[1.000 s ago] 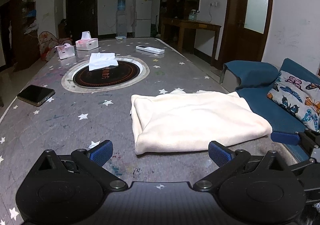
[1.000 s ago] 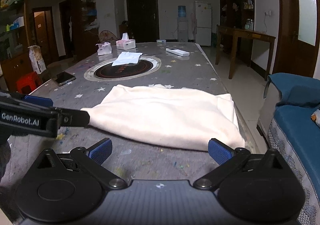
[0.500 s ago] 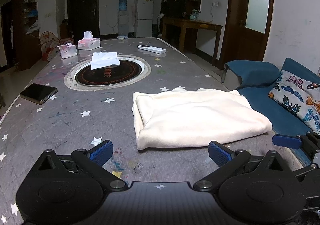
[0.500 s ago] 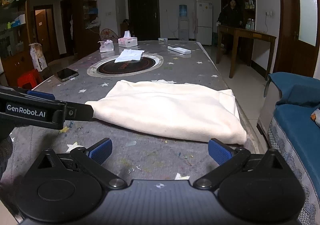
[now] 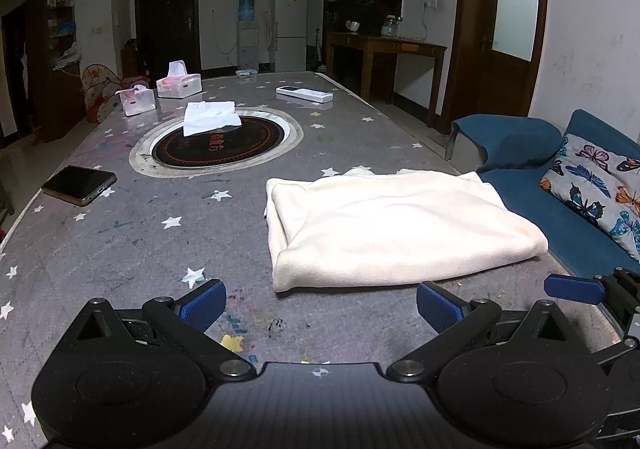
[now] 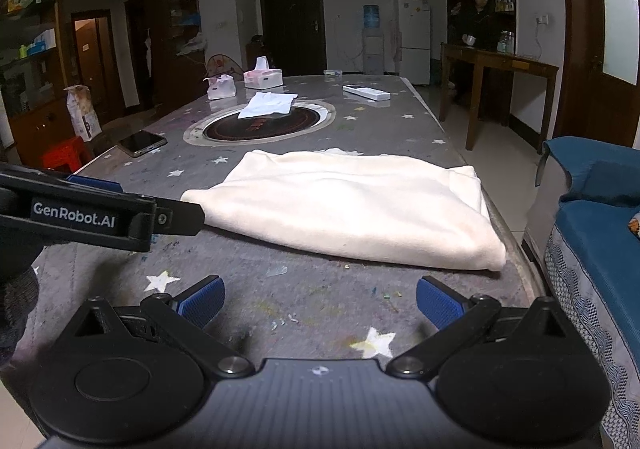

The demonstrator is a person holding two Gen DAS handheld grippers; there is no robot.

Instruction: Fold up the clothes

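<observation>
A cream-coloured garment (image 5: 396, 225) lies folded flat on the grey star-patterned table (image 5: 140, 233), near its right edge; it also shows in the right wrist view (image 6: 352, 209). My left gripper (image 5: 320, 305) is open and empty, short of the garment's near edge. My right gripper (image 6: 320, 301) is open and empty, also short of the near edge. The left gripper's arm (image 6: 100, 213) shows at the left of the right wrist view, its tip beside the garment's left corner. One blue pad of the right gripper (image 5: 572, 289) shows at the right of the left wrist view.
A phone (image 5: 80, 185), a round inset hotplate (image 5: 216, 143) with a white cloth (image 5: 210, 117) on it, two tissue boxes (image 5: 178, 83) and a remote (image 5: 304, 93) lie further back. A blue sofa (image 5: 560, 185) stands right of the table. A person stands at the far sideboard (image 6: 478, 25).
Both grippers have drawn back from the garment and risen a little; it now lies further from the fingertips. A person has appeared at the far sideboard.
</observation>
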